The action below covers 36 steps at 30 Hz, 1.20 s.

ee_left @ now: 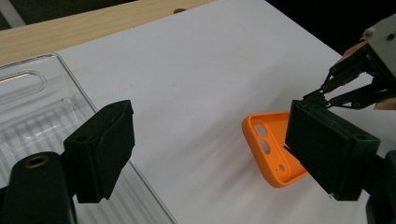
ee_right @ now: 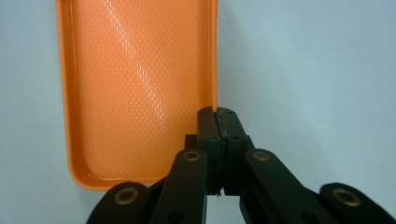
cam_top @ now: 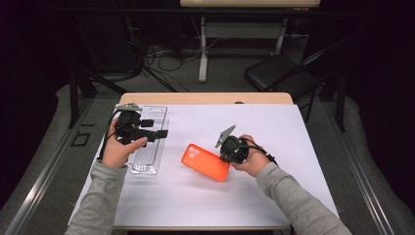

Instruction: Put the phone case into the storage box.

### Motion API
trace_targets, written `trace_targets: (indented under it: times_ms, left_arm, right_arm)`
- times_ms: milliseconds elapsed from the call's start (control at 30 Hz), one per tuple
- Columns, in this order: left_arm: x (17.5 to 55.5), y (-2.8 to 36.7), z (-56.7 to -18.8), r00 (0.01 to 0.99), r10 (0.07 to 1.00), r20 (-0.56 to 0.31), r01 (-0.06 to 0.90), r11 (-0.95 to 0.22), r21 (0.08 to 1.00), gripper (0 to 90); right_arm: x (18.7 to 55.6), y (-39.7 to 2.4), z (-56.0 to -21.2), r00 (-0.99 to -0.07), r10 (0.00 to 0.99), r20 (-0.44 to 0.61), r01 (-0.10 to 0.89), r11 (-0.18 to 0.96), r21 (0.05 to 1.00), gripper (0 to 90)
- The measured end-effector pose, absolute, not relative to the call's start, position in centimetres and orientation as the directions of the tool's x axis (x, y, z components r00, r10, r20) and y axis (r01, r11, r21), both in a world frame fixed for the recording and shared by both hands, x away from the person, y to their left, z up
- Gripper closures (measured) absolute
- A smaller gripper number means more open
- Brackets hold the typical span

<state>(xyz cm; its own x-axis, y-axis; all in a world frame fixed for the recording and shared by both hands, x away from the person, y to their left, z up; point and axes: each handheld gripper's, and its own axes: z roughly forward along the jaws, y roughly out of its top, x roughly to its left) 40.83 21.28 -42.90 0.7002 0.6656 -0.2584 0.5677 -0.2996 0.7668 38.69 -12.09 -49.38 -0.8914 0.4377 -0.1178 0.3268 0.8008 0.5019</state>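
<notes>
A clear ribbed plastic tray [cam_top: 147,147] is seen at the worktop's [cam_top: 274,127] left, under the left hand-held gripper [cam_top: 159,133], whose jaws stand apart. The glossy orange phone case [ee_right: 135,84] (dimpled inside) is pinched by its side wall in the closed right hand-held gripper [ee_right: 218,114].

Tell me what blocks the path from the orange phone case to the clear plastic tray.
Nothing visible does: only bare white table cover lies between the orange phone case, pinched by the right gripper, and the clear plastic tray.
</notes>
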Motion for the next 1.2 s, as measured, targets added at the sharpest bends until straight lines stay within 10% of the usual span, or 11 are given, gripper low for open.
trace_targets:
  times_ms: [1200]
  left_arm:
    - [39.9, 19.4, -42.9, 0.726, 0.642, -0.245, 0.544, -0.319, 0.776, 16.0]
  right_arm:
    - [38.1, -14.0, -48.8, -0.766, 0.639, -0.075, 0.405, 0.569, 0.716, 90.0]
